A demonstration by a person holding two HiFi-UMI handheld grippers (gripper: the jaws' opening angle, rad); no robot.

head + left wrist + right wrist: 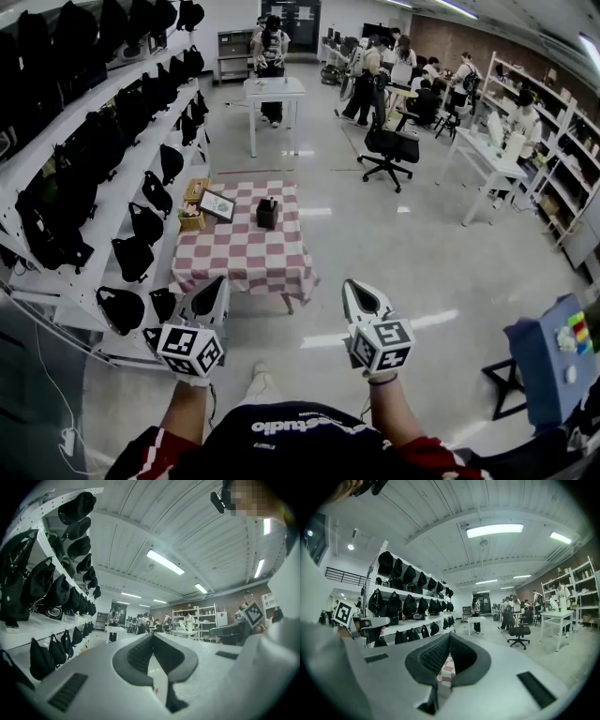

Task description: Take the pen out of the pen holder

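A black pen holder (267, 214) stands upright on the table with the red-and-white checked cloth (246, 255), some way ahead of me in the head view. At this distance a pen in it is too small to make out. My left gripper (222, 280) and right gripper (348, 284) are held close to my body, short of the table's near edge, both pointing forward. The left gripper (151, 635) is shut, its jaw tips meeting with nothing between them. My right gripper (449, 635) is shut and empty too, with a strip of the checked cloth (446, 672) showing below its tips.
A framed picture (217, 204) and a wooden box (194, 192) sit on the table's left part. White shelves with black bags (112, 141) run along the left. Further off are a white table (274, 89), an office chair (389, 145) and several people. A blue stand (548, 356) is at my right.
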